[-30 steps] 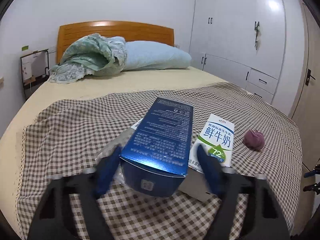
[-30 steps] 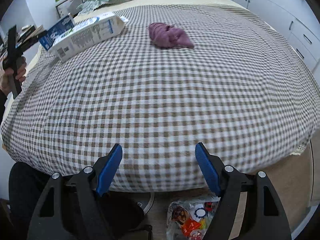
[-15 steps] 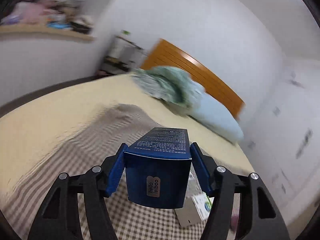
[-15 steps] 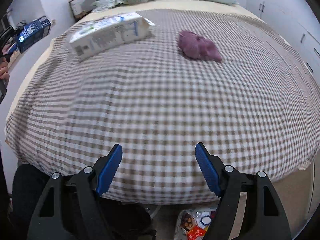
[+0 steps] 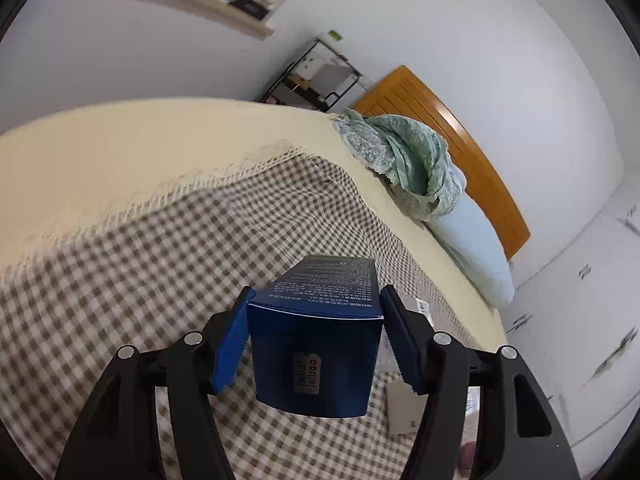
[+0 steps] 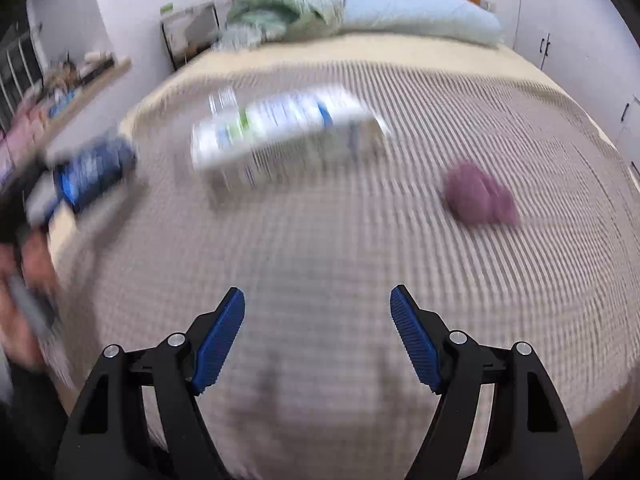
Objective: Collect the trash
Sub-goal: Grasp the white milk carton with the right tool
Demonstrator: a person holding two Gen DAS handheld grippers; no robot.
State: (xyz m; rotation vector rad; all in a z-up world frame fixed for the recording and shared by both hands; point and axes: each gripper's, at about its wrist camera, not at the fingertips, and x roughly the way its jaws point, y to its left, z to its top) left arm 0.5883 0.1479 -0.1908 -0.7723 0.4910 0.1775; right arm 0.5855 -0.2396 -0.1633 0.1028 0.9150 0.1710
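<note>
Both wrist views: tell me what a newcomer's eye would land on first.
The dark blue box fills the left wrist view, clamped between the left gripper jaws above the checked cloth. In the blurred right wrist view, the open right gripper points toward a white milk carton and a purple wad on the bed.

Both views evenly lit, soft diffuse indoor light, no hard shadows. Left wrist view mostly sharp: blue box [image 5: 320,344] and checked blanket [image 5: 160,248] crisp, slight smear on the wardrobe doors [image 5: 592,320] at the right edge. Glossy streak of glare along the wooden headboard [image 5: 460,140]. Right wrist view heavily motion-blurred: milk carton [image 6: 280,128], purple cloth [image 6: 478,194] and blanket checks [image 6: 360,240] smeared into stripes; only the blue fingers [image 6: 218,340] stay sharp. Strong fisheye bowing, black vignette in the corners of both. Soft dark patch on the blanket between the fingers.
</note>
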